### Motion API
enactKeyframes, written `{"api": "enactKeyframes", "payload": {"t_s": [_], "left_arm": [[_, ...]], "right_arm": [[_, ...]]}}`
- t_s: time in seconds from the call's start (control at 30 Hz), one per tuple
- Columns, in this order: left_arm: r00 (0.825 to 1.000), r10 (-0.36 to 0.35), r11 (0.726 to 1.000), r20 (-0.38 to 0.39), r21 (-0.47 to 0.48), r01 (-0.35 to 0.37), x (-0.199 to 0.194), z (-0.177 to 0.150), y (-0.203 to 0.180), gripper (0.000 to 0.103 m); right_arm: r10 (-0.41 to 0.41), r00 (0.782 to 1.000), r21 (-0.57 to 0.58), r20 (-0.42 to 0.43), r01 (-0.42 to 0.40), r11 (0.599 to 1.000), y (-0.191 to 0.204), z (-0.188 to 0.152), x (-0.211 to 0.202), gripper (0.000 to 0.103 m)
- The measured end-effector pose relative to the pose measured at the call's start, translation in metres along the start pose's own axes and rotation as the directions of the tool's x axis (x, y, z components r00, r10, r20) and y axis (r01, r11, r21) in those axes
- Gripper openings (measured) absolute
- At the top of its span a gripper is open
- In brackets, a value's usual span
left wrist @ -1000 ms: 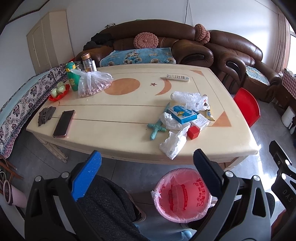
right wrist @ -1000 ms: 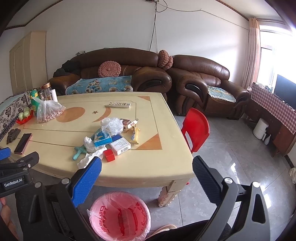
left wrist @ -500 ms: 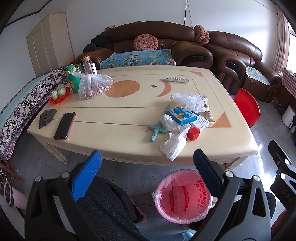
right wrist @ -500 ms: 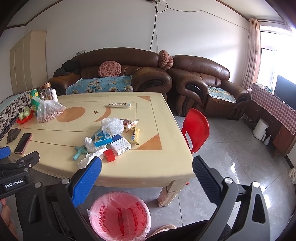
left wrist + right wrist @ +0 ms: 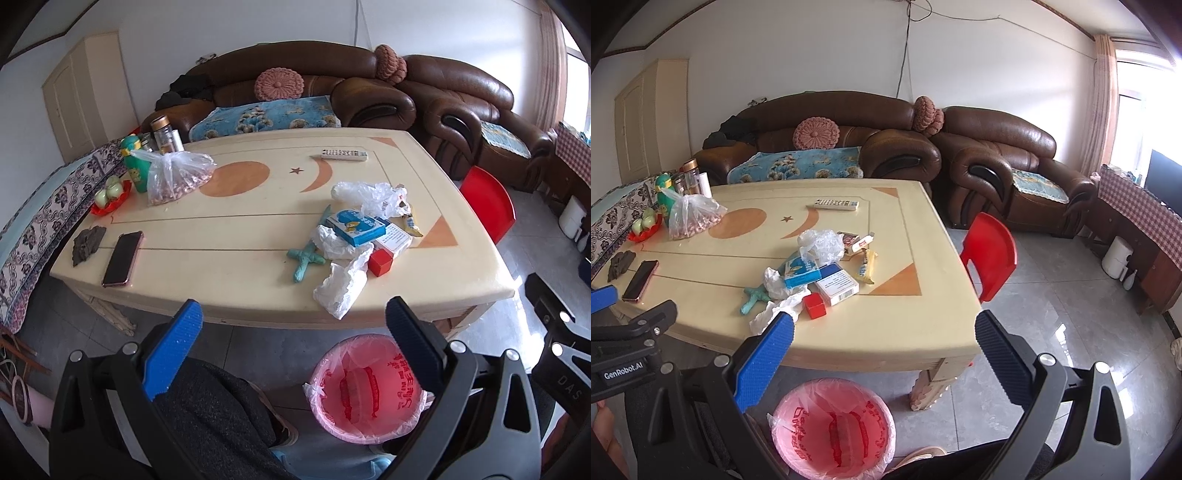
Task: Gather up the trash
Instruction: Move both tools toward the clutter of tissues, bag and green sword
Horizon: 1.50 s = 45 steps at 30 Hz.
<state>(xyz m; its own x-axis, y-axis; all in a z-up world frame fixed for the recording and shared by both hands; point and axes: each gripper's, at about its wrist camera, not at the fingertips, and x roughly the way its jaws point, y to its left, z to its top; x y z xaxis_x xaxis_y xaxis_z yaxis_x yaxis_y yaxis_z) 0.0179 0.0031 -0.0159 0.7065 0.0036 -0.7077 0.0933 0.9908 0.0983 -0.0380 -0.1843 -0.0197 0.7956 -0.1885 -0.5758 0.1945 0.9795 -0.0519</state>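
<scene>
Hovering wide and empty, left claw (image 5: pixel 293 332) and right claw (image 5: pixel 884 334) above the pink bin (image 5: pixel 833 428)

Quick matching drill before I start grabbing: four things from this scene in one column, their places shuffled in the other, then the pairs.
Things:
1. phone
2. remote control
3. pink-lined bin
4. red cube

Places:
A. on the floor, below the table's near edge
B. far side of the table, towards the sofa
C. in the trash pile, beside a crumpled white bag
D. near the table's left end, next to a dark lump

Pairs: 1-D, 2-B, 3-A, 4-C
</scene>
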Motion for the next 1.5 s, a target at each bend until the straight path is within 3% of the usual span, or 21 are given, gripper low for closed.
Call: {"api": "enactKeyframes", "payload": {"t_s": [0.17,0.3,0.5,0.73,0.8,1.03,1.2,1.37,1.5], "left_arm": [[1.000,-0.011,0.999,0.006,0.033,0.011,0.008,0.006,-0.006,0.097],[0.997,-0.079,0.993,-0.014,0.082,0.080,0.023,0.015,-0.004,0.097],[0.989,-0.146,0.976,-0.031,0.161,0.149,0.048,0.029,0.001,0.097],[0.975,-0.197,0.957,-0.102,0.195,0.213,0.087,0.038,0.006,0.097],[0.971,-0.205,0.953,-0.121,0.200,0.226,0.097,0.041,0.006,0.097],[0.950,-0.247,0.935,-0.193,0.209,0.286,0.129,0.060,0.002,0.097],[0.926,-0.270,0.915,-0.262,0.231,0.332,0.155,0.072,0.003,0.097],[0.908,-0.266,0.905,-0.324,0.240,0.351,0.188,0.084,0.010,0.097],[0.887,-0.277,0.897,-0.371,0.231,0.377,0.212,0.086,0.017,0.097]], "right_arm": [[0.052,0.999,-0.031,-0.013,-0.053,0.998,0.002,0.004,0.018,0.096],[0.101,0.994,-0.037,-0.047,-0.103,0.994,-0.005,0.006,0.043,0.096],[0.218,0.969,-0.015,-0.113,-0.221,0.975,-0.022,0.005,0.087,0.096],[0.202,0.972,-0.101,-0.122,-0.215,0.971,-0.014,0.016,0.115,0.096],[0.227,0.963,-0.094,-0.146,-0.242,0.966,-0.016,0.019,0.124,0.096],[0.306,0.935,-0.033,-0.179,-0.316,0.948,-0.026,0.047,0.159,0.096],[0.349,0.912,-0.061,-0.214,-0.369,0.927,-0.016,0.077,0.185,0.096],[0.354,0.904,-0.120,-0.239,-0.389,0.913,0.002,0.111,0.211,0.096],[0.390,0.878,-0.108,-0.278,-0.432,0.896,0.015,0.130,0.239,0.096]]}}
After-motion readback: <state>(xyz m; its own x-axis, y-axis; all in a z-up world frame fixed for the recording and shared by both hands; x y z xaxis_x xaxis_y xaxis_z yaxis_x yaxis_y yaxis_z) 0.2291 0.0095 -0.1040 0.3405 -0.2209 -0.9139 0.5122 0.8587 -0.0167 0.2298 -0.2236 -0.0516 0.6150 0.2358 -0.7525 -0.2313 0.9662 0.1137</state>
